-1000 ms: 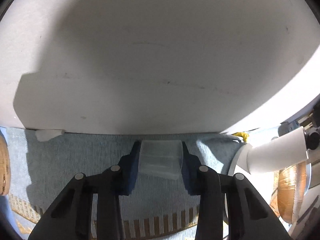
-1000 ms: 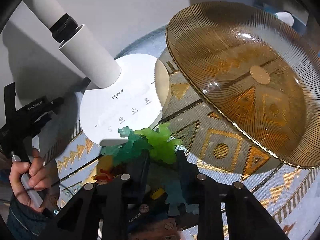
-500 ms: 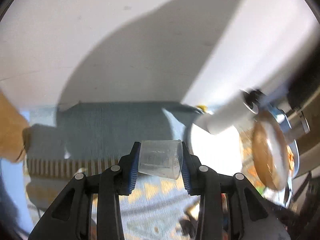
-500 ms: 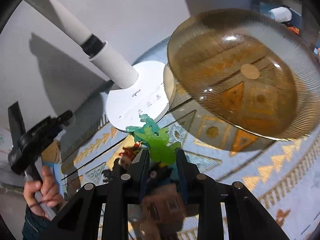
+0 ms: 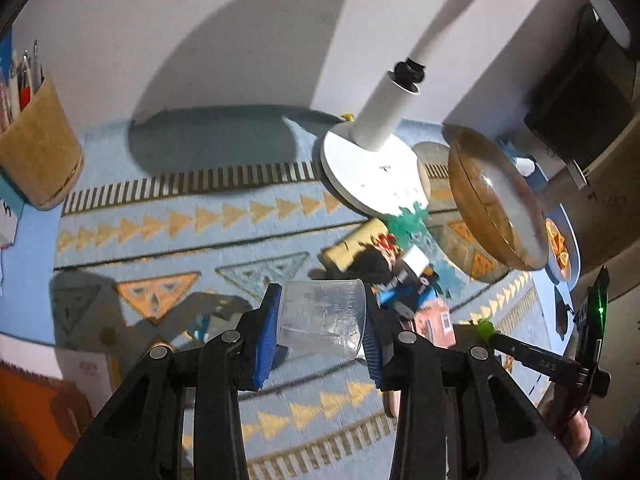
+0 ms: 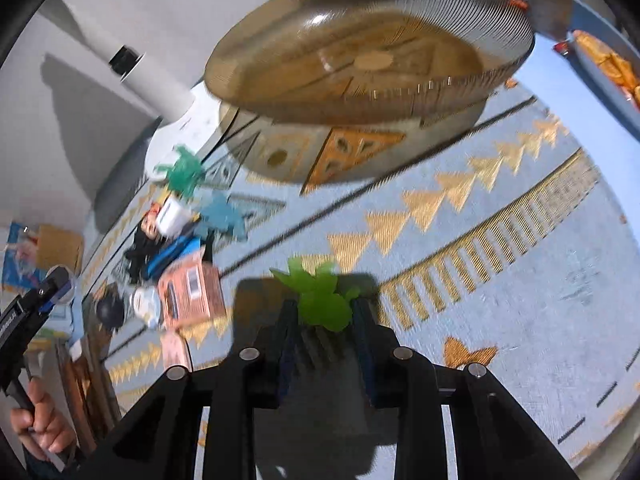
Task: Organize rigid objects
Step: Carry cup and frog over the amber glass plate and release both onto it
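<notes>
My left gripper [image 5: 322, 322] is shut on a clear plastic measuring cup [image 5: 322, 314], held on its side above the patterned cloth. My right gripper [image 6: 324, 306] is shut on a bright green toy figure [image 6: 320, 292], lifted over the cloth; the same green toy [image 5: 485, 327] shows at the tip of the right gripper in the left wrist view. A pile of small items [image 5: 400, 268] lies below the lamp base: a teal toy figure [image 6: 185, 172], a blue toy [image 6: 224, 214], a pink box [image 6: 190, 294], a white block and dark pieces.
A white lamp [image 5: 376, 168] stands by the wall. Beside it an amber ribbed glass dish [image 6: 368, 52] sits raised above the cloth. A cork pen holder [image 5: 38, 148] stands far left. A plate with orange food [image 5: 560, 246] is at the right. A hand [image 6: 40, 432] grips the left tool.
Both grippers have drawn back from the wall and lamp. The left view now takes in the whole cloth. The right gripper carried the green toy away from the pile, rightward over the cloth.
</notes>
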Action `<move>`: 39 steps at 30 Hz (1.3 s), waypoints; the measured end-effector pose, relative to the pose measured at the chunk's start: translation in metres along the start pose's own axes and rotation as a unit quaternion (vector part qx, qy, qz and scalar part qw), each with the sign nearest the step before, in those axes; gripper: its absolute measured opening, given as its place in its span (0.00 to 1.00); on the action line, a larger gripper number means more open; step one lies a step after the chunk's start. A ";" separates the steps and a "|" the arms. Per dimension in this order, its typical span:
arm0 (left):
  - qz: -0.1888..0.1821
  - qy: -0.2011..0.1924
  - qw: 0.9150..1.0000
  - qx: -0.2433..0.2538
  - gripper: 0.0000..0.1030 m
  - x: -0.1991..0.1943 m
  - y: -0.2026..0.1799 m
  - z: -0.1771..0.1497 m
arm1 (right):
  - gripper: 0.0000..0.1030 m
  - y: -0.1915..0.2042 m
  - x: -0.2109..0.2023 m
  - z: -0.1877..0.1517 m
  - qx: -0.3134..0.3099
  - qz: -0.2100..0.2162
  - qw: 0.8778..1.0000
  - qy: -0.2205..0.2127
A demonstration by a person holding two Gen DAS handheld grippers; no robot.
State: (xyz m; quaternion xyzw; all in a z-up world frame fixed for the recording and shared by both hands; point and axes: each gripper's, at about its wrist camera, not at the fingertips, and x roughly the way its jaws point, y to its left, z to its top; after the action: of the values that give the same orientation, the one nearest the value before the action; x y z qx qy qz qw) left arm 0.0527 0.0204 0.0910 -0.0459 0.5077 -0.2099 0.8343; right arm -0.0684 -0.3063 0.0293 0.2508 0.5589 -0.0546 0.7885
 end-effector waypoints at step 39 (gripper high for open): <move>-0.057 0.007 0.993 0.104 0.33 0.097 -0.269 0.048 | 0.29 -0.073 -0.091 0.143 -0.027 0.028 0.998 -0.040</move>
State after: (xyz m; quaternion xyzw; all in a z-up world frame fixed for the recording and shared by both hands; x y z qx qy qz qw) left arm 0.0514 -0.2690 0.1119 0.0142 0.4859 -0.3090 0.8175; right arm -0.0070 -0.4525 0.1228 0.2424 0.5212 -0.0277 0.8178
